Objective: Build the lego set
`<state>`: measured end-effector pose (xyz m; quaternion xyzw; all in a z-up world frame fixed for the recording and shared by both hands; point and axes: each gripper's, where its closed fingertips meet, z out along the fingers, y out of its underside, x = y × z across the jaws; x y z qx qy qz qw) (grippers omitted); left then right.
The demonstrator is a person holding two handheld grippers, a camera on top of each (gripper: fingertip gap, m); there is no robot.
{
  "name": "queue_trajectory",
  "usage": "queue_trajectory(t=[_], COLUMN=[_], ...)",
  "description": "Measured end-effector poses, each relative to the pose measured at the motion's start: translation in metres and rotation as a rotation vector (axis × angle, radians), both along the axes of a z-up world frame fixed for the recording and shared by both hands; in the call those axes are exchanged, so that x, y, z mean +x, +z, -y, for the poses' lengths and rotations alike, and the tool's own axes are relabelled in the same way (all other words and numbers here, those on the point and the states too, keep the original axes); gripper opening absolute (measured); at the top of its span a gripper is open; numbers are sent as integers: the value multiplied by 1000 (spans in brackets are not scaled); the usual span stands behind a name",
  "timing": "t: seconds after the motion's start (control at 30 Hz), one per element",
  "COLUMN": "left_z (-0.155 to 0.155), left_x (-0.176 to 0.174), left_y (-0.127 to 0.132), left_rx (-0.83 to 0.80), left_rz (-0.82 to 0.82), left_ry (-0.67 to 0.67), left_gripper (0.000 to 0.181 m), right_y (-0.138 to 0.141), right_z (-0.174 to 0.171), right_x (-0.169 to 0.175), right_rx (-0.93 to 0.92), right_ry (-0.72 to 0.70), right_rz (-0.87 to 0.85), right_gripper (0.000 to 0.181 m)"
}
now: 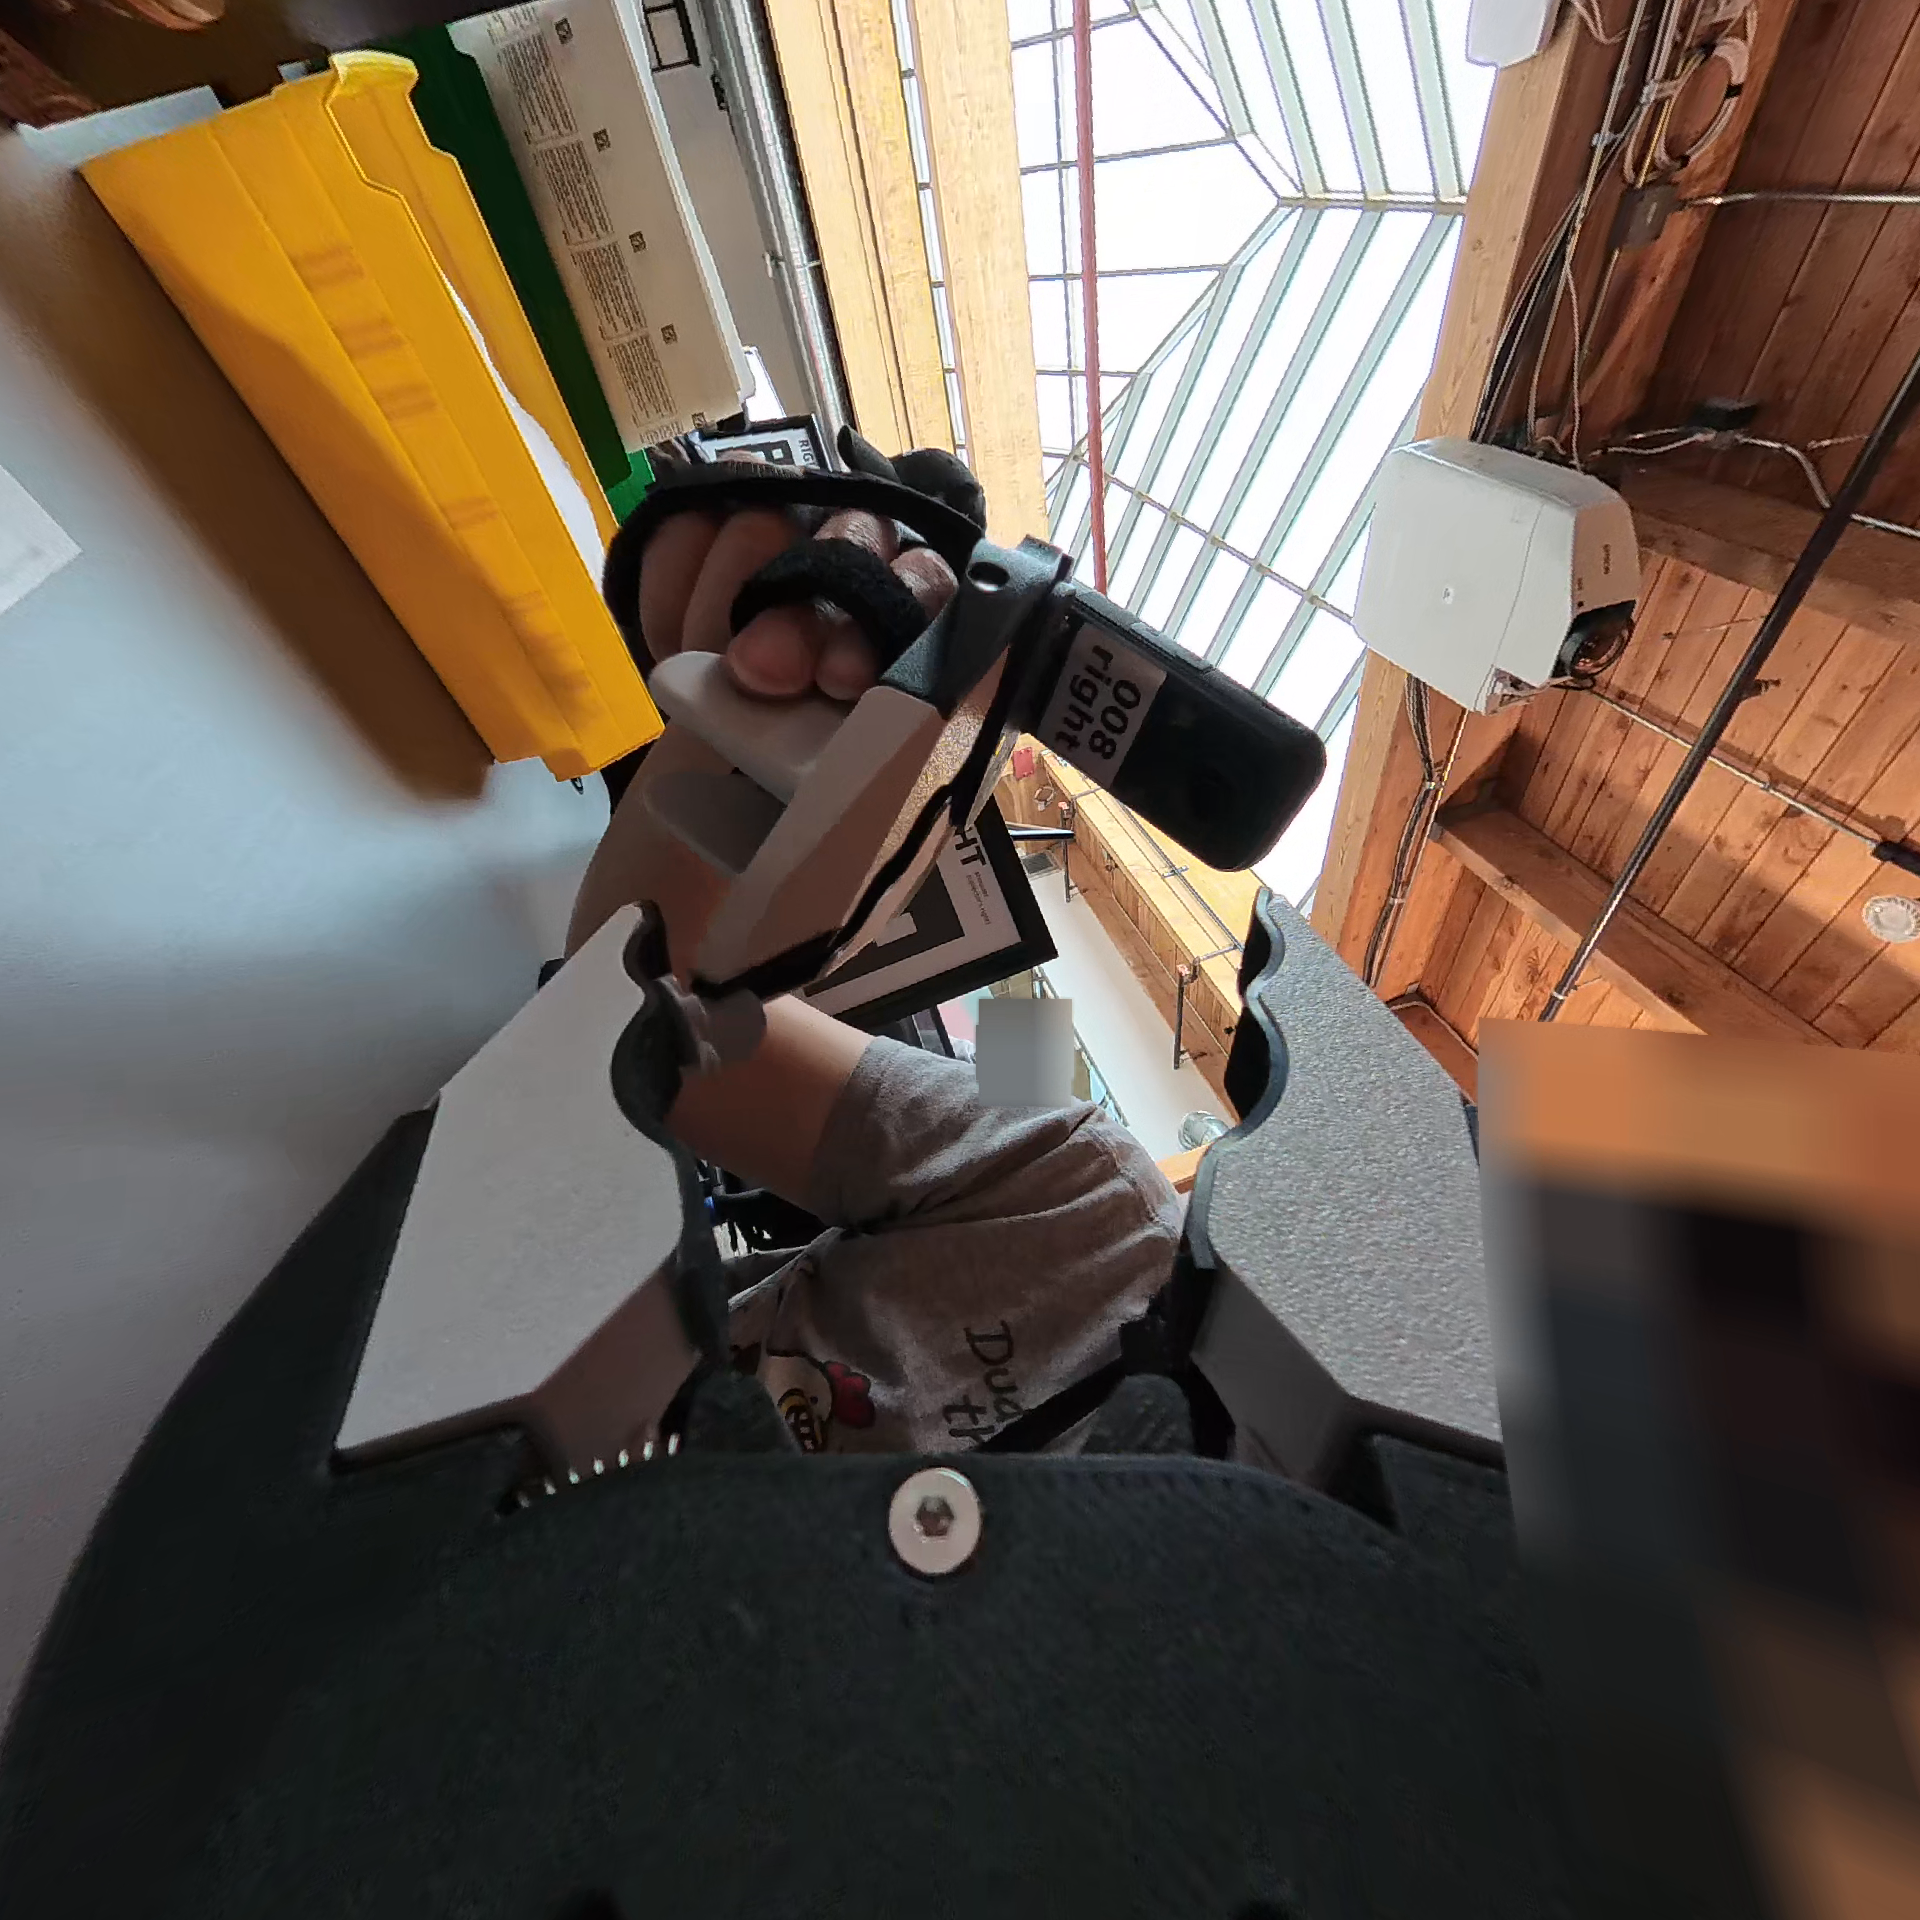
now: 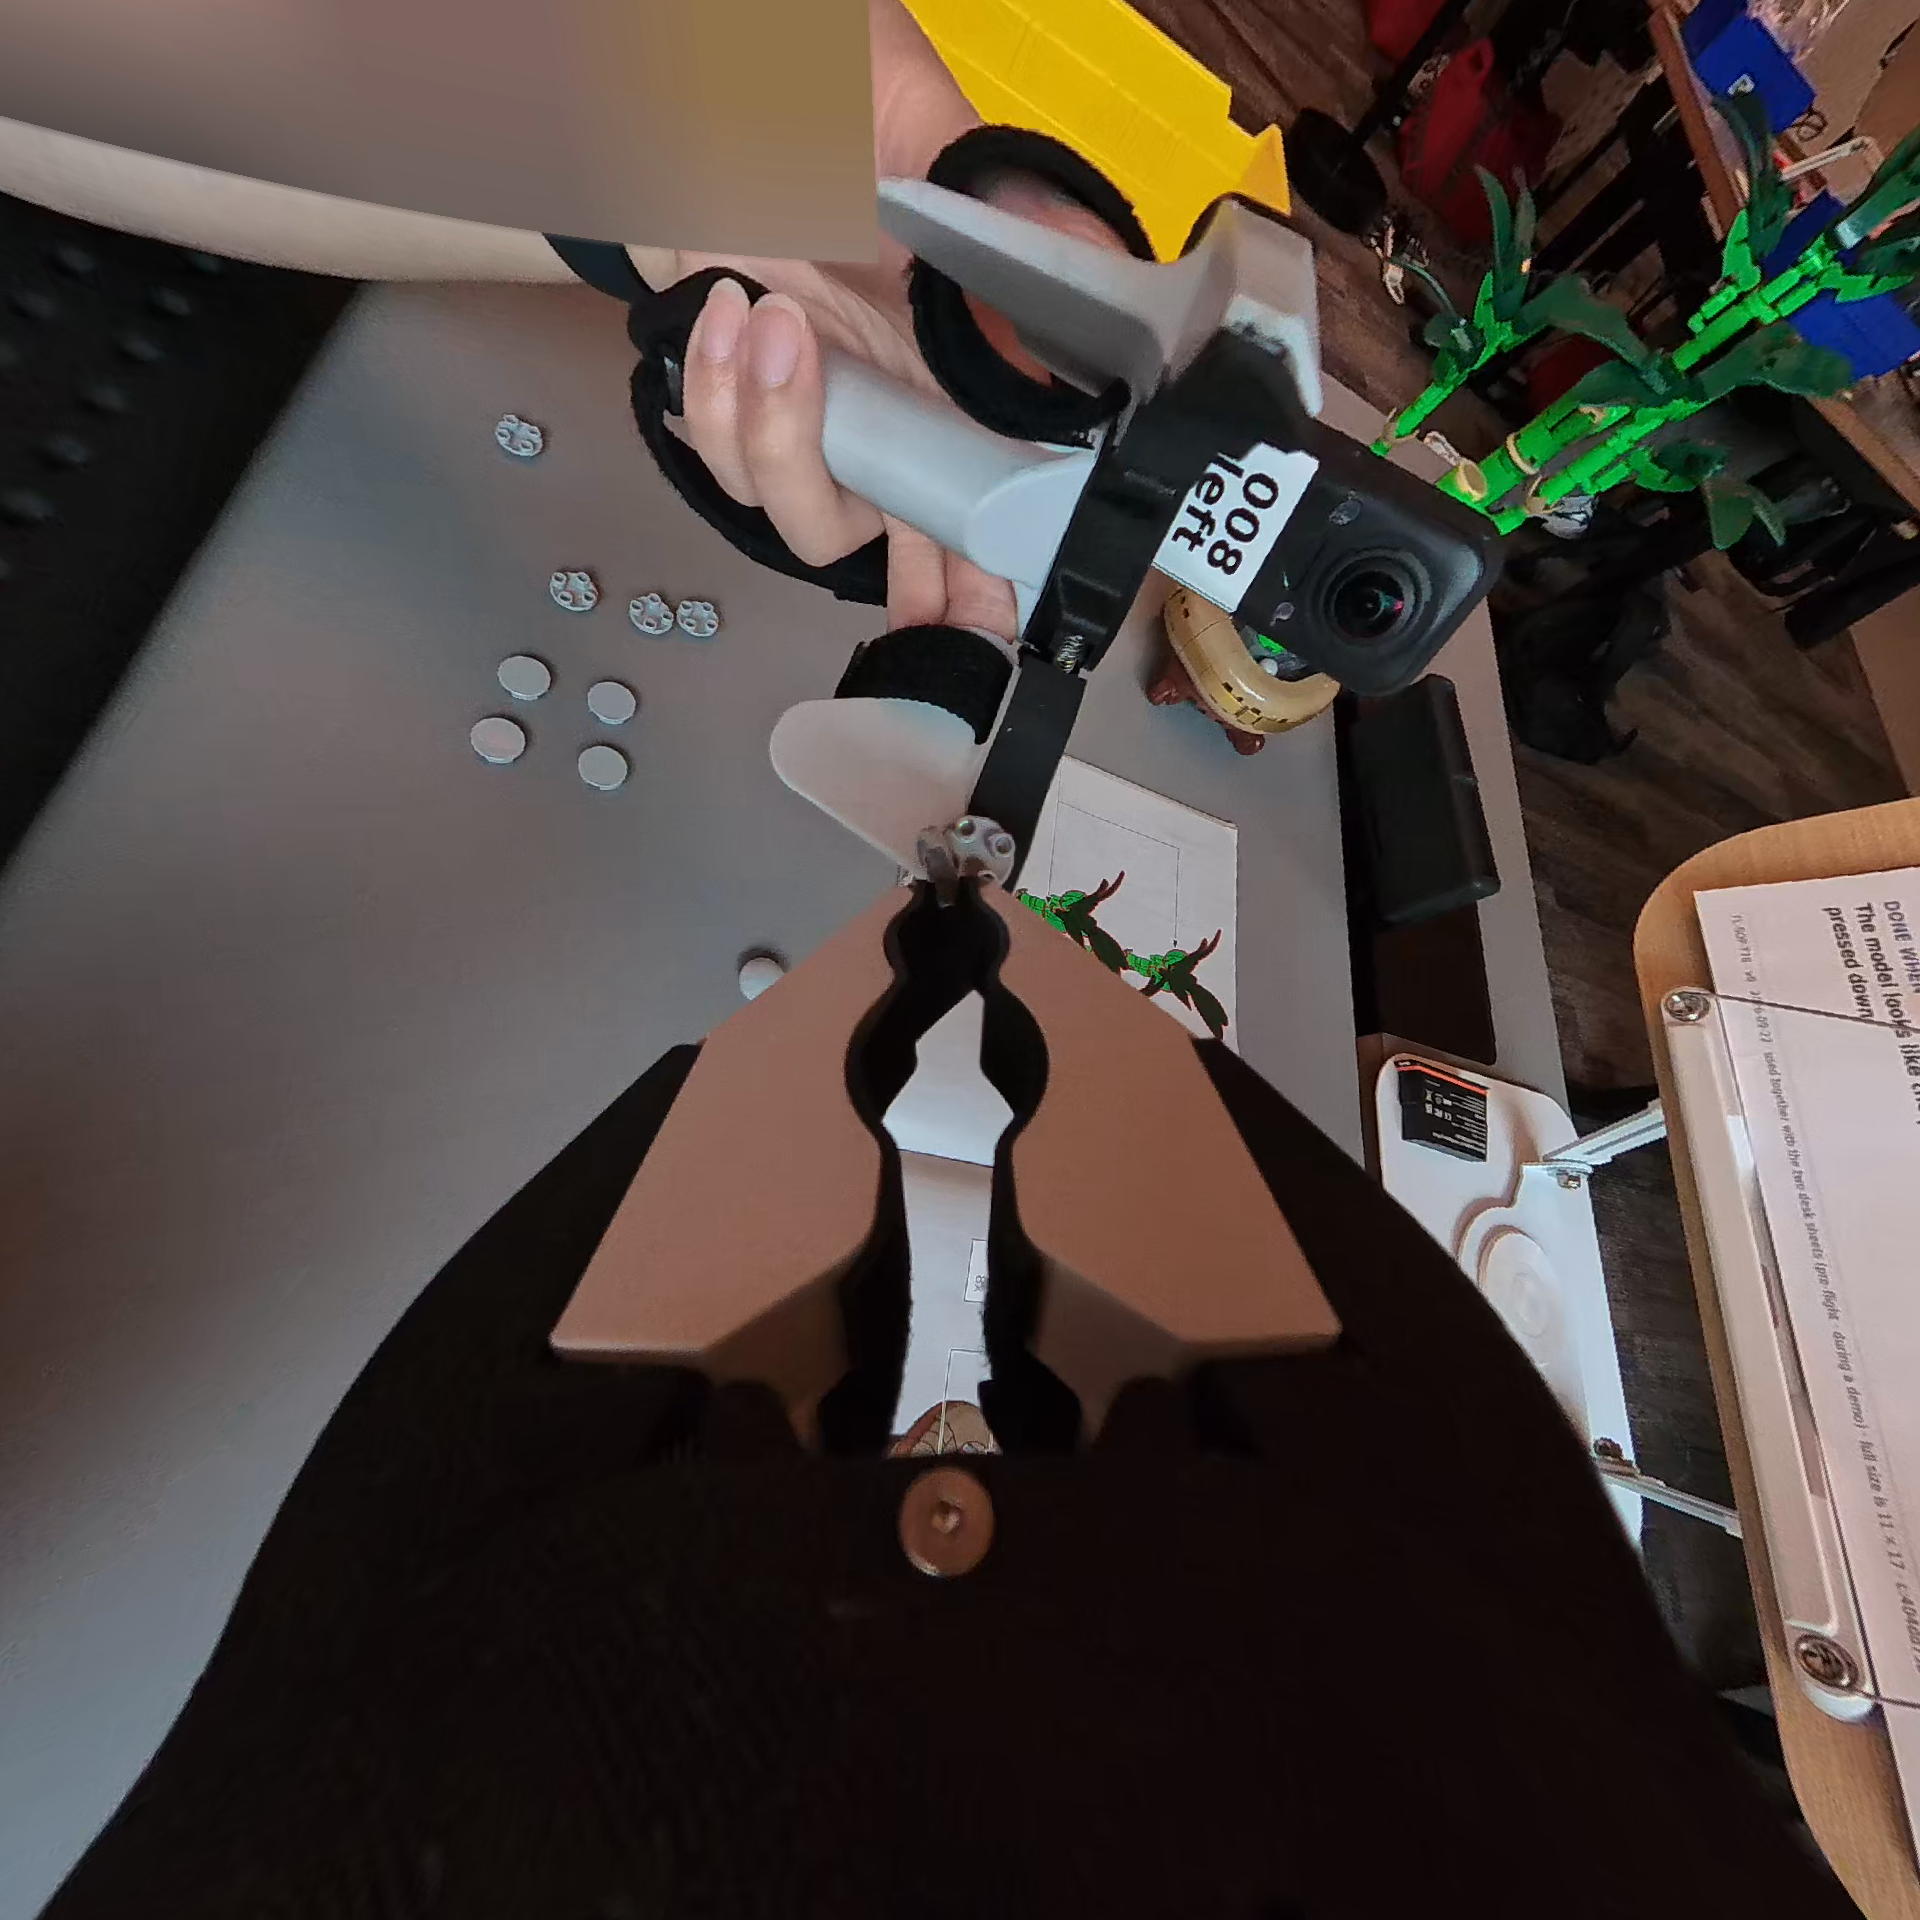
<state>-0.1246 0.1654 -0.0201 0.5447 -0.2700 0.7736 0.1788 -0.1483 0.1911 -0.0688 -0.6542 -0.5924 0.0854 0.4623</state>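
Note:
My right gripper [image 2: 948, 902] is shut on a small grey lego piece [image 2: 971, 847], held in the air above the grey table [image 2: 312, 935]. In the left wrist view the same piece [image 1: 717, 1023] sits at the tip of the right gripper [image 1: 696, 987], right against my left gripper's left fingertip [image 1: 634, 997]. My left gripper [image 1: 945, 935] is open wide and empty, pointing upward. Several loose grey round pieces [image 2: 611, 702] lie on the table to the left. A green lego plant [image 2: 1621, 395] stands at the back right.
A yellow bin [image 2: 1101, 94] is at the table's far side, also in the left wrist view [image 1: 364, 395]. A tan ring model [image 2: 1236, 686], a printed instruction sheet [image 2: 1132, 935] and a black box [image 2: 1423, 800] lie to the right. A wooden side table [image 2: 1683, 935] holds papers.

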Motion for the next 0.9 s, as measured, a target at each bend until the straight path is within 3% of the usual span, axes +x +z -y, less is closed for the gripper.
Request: queue_trajectory(t=[0.2,0.3,0.53,0.7,0.9], left_z=[-3,-5,-9,-11,-14], left_x=[0,-1,-3,-4,-6], left_y=[2,3,7,10,12], left_rx=[-16,-28,-69,-72,-80], left_rz=[8,10,27,37,48], left_ry=[10,15,19,29,38], left_gripper=[108,107,107,107,108], right_y=[4,18,23,18,14], right_z=[1,-2,-13,-19,-19], right_x=[-1,-4,-7,-4,-5], right_rx=[33,158,513,555,554], right_ry=[8,0,-34,-69,-63], right_rz=[9,27,330,459,483], right_gripper=[2,2,3,2,3])
